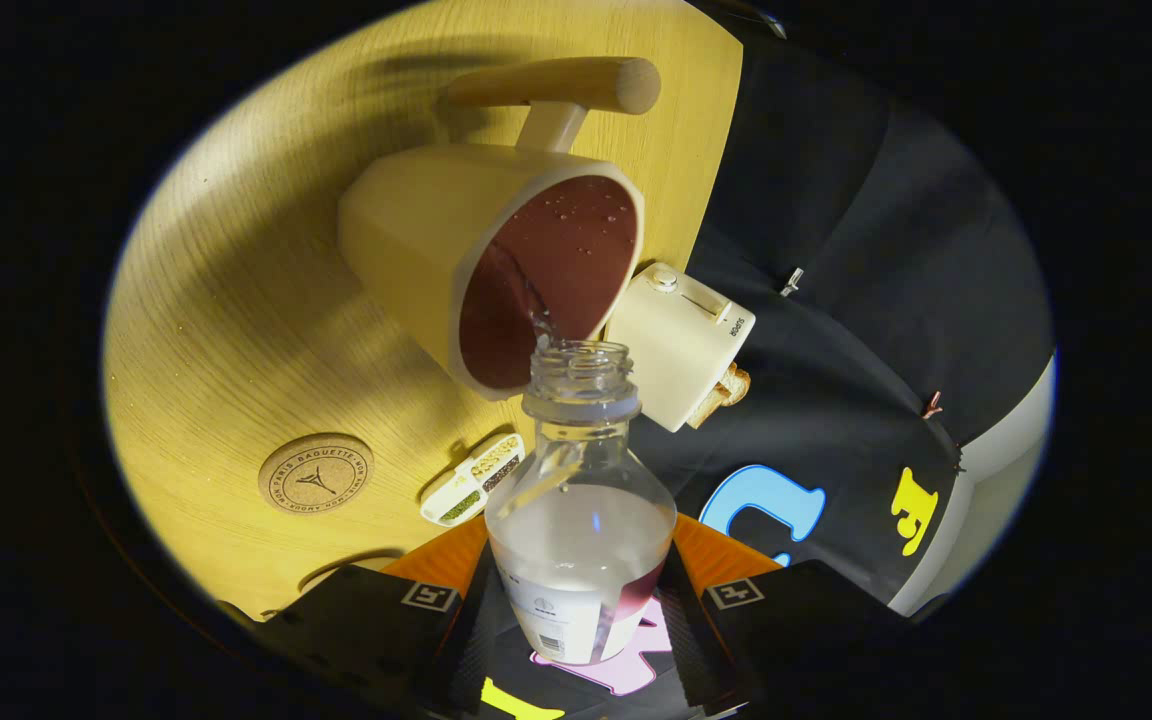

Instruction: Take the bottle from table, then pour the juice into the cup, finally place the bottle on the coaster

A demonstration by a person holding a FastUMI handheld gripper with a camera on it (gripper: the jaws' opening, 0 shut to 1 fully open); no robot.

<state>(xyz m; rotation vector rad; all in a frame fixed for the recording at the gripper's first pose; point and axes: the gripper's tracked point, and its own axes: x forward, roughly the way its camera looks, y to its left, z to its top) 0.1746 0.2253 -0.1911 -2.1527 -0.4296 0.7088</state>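
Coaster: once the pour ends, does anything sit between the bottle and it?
Nothing visible does. The gripper is shut on the bottle, tipped over the cup. The cork coaster lies bare on the table; the small seed tray sits beside it, apart.

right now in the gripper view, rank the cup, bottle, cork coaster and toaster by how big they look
1. cup
2. bottle, held between the gripper fingers; nearness inflates it
3. toaster, partly hidden
4. cork coaster
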